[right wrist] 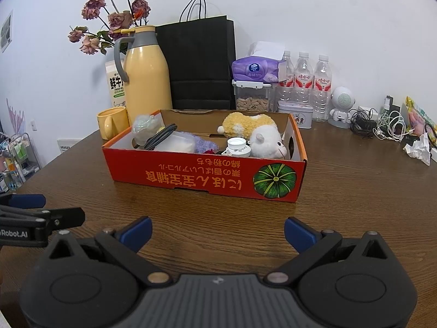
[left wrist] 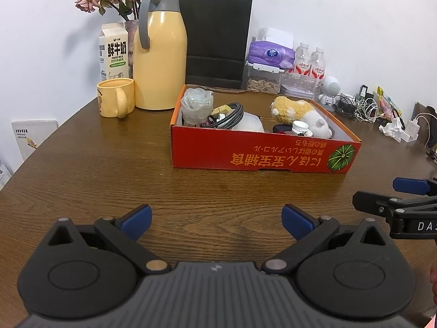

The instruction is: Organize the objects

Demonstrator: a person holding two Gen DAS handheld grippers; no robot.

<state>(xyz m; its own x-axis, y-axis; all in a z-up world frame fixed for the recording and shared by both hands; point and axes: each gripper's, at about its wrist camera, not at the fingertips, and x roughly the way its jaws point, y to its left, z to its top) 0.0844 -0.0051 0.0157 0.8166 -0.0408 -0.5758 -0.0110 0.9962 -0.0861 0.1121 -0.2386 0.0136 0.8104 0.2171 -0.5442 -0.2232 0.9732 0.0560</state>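
Blue rubbery pads on black plastic linkage: left gripper (left wrist: pixel 217 222) spread wide, empty, hovering over dark wood-grain table (left wrist: pixel 109 169). Same for right gripper (right wrist: pixel 218 233): pads wide apart, nothing between. Right gripper's side profile visible at far right of left view; left gripper's at far left of right view.

Ahead, resting on table: shallow red-orange cardboard box (right wrist: pixel 202 175), printed lettering upside down, green pumpkin graphic at one end. Inside box: fuzzy yellow-and-white plush hamster (right wrist: pixel 256 132) at pumpkin end, small white round-capped plastic bottle (right wrist: pixel 237 147) just beside it, braided grey cable (right wrist: pixel 161 136) coiled over translucent white plastic lump, crinkled clear film bundle (right wrist: pixel 146 127) in far left corner.

Behind box: smooth yellow thermos jug with grey handle (right wrist: pixel 146 79), matte black paper bag (right wrist: pixel 199 63), glossy yellow mug (right wrist: pixel 112 123), milk carton (left wrist: pixel 113 52), dried pink roses (right wrist: pixel 109 19). Further right: purple tissue pack (right wrist: pixel 256 69) on clear lidded container, clear water bottles (right wrist: pixel 303 82), tangled white cables (right wrist: pixel 387 125).
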